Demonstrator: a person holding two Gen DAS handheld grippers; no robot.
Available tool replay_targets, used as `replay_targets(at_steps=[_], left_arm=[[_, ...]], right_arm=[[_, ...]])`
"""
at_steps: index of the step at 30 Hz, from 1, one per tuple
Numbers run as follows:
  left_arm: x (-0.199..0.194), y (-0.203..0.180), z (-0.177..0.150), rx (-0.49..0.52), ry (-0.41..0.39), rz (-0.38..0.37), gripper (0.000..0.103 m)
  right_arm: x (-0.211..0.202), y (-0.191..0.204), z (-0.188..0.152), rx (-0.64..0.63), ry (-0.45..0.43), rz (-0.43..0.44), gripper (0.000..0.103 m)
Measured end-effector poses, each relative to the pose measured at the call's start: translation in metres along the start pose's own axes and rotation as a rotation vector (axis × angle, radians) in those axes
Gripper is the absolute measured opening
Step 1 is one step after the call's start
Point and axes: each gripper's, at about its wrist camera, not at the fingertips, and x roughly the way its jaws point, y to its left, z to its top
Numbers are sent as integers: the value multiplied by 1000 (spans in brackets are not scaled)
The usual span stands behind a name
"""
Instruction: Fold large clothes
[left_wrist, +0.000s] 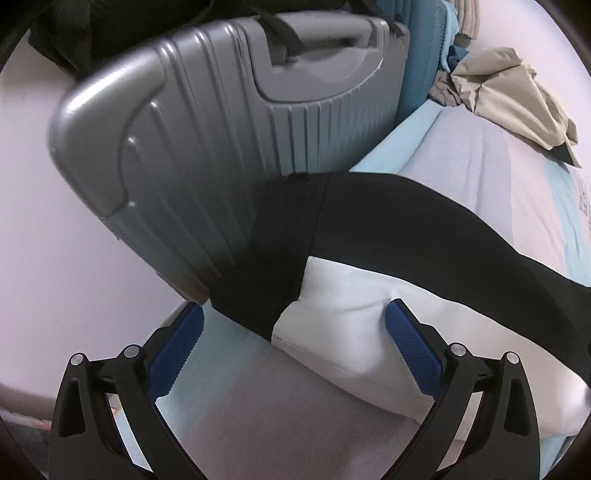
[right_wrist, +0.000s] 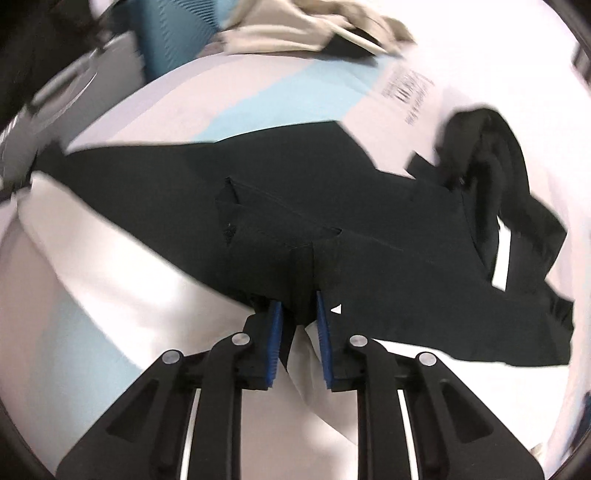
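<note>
Closest in, the left claw (left_wrist: 293, 314) stands wide apart, one blue pad pressing into the white panel of the black and white garment (left_wrist: 369, 236), the other clear of the cloth over the bed sheet (left_wrist: 480, 166). Nothing is gripped there. In the right wrist view the right claw (right_wrist: 299, 314) has its pads drawn close together, with a pinched fold of the garment's black cloth (right_wrist: 295, 221) between them; the picture is blurred, so the pads seem to clamp the fold, but I cannot be certain.

Just beyond, the garment lies spread across the bed, black upper part over white, its far end bunched into dark folds (right_wrist: 491, 147) toward the right. Bare pale sheet with light blue bands lies beyond and to the right of it, giving free room.

Farther off, a grey hard-shell suitcase (left_wrist: 207, 122) stands closed against the bed's edge, touching the garment's black corner, with a teal case (left_wrist: 421, 55) behind it. A crumpled beige cloth (left_wrist: 513, 96) lies at the far side of the bed.
</note>
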Motion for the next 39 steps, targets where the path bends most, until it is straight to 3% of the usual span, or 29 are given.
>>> replay_targets(at_steps=[4,7,8,13,15,19,21,24,28,29,32,35,39], left_arm=[[9,-2,6,-20,35,-6,96],[12,-7,9,-22,54,-41,78],[12,-9,9,-17,55,-49,68],[11,-15,15,-38,49,-110,35],[8,-23,19,-26,29,-114,24],[-10,-35,16,7,-18,-103,19],[-20,-44,13,32,-42,-81,17],[-38,-62,7,54,-90,-68,16],[-63,-87,-3,92,-138,-106,16],[-68,-93,-5,100,-145,-116,16],[-78,-108,-9,120,-148,-137,16],[-86,-122,-11,126,-153,-147,16],[-102,-141,-17,152,-172,-172,16]], right_arm=[[0,38,-7,-76,-13,-33,17],[3,50,-10,-87,-12,-73,18],[4,52,-11,-84,-8,-80,19],[-1,44,-3,4,-22,-115,25],[-4,41,3,28,-34,-126,33],[-9,33,11,100,-59,-125,36],[-9,35,14,109,-59,-112,27],[-5,46,14,87,-63,-106,24],[-2,69,5,30,-80,-144,25],[1,72,3,19,-74,-147,28],[3,82,1,-19,-70,-152,61],[-18,81,1,-8,-141,-139,68],[-35,63,-5,47,-139,-75,71]])
